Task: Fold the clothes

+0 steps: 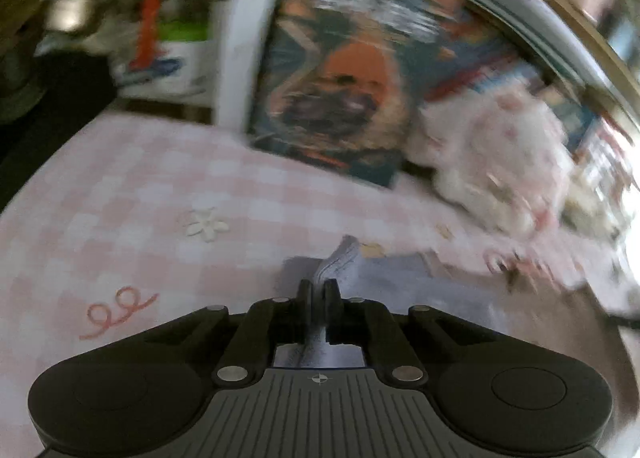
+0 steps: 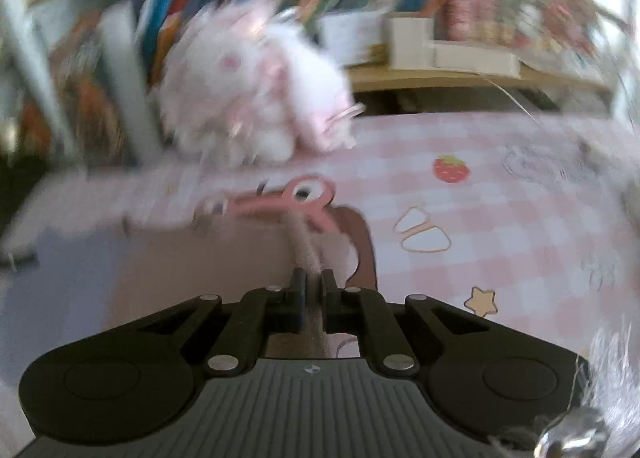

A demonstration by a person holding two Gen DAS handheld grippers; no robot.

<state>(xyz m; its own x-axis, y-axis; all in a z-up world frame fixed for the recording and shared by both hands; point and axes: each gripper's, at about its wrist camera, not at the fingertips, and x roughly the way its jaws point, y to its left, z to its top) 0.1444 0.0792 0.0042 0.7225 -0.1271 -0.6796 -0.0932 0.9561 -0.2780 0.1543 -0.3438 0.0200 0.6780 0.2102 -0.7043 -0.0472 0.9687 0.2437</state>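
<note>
Left wrist view, blurred: my left gripper (image 1: 319, 290) pinches a fold of the grey-lilac garment (image 1: 384, 282), which runs off toward 3 o'clock over the pink checked cloth (image 1: 140, 194). Poster (image 1: 340, 90) at 12, plush toy (image 1: 500, 162) at 2. Right wrist view: my right gripper (image 2: 312, 282) pinches the garment's pinkish edge (image 2: 308, 250); cloth spreads toward 9. Plush at 11, strawberry print (image 2: 451, 169) at 1.

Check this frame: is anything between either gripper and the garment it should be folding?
Nothing visible is. The left gripper is already shut on a fold of the garment, and the right gripper pinches its pinkish edge. The white plush toy sits farther back on the checked tablecloth, off the garment.
</note>
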